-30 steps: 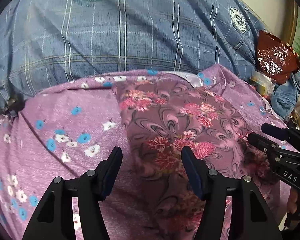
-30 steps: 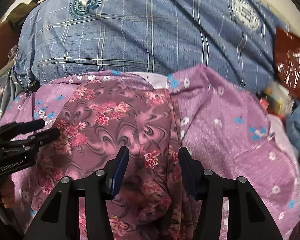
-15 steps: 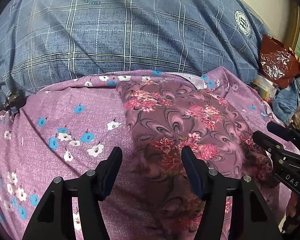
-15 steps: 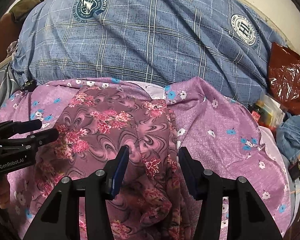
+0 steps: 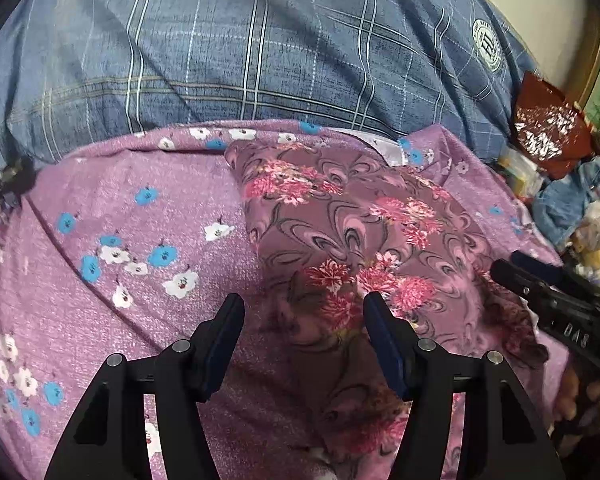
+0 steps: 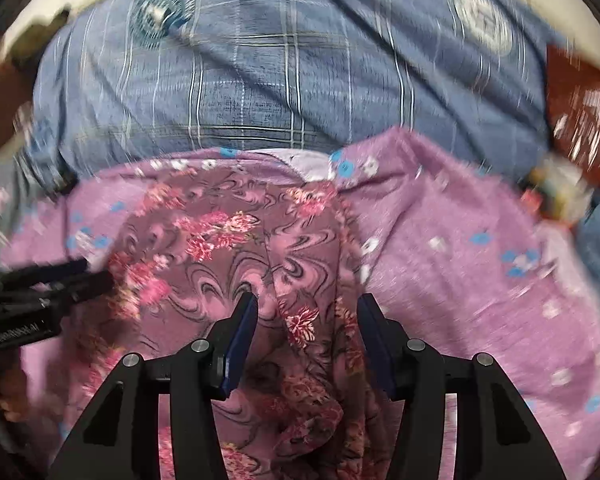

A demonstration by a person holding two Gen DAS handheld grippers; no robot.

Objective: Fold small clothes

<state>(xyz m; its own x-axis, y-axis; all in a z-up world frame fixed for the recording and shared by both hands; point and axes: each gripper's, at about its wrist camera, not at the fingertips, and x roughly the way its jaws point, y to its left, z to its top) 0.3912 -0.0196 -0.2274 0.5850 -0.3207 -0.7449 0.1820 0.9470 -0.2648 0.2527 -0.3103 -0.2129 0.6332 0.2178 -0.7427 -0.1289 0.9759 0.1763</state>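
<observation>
The floral garment (image 5: pixel 340 248) lies along the middle of the purple flowered sheet (image 5: pixel 112 208), its far end near the blue plaid bedding (image 5: pixel 260 48). Left gripper (image 5: pixel 304 320) and right gripper (image 6: pixel 306 316) hover over it — both spread, pinching nothing.

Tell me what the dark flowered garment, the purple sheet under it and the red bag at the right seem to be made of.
Flowered garment: thin, soft printed cloth, perhaps a knit; it drapes in loose folds with a slight sheen.
Purple sheet: woven cloth, matte, with a fine speckled weave and printed blue and white flowers.
Red bag: likely plastic film or foil; crinkled, with sharp white glints.
</observation>
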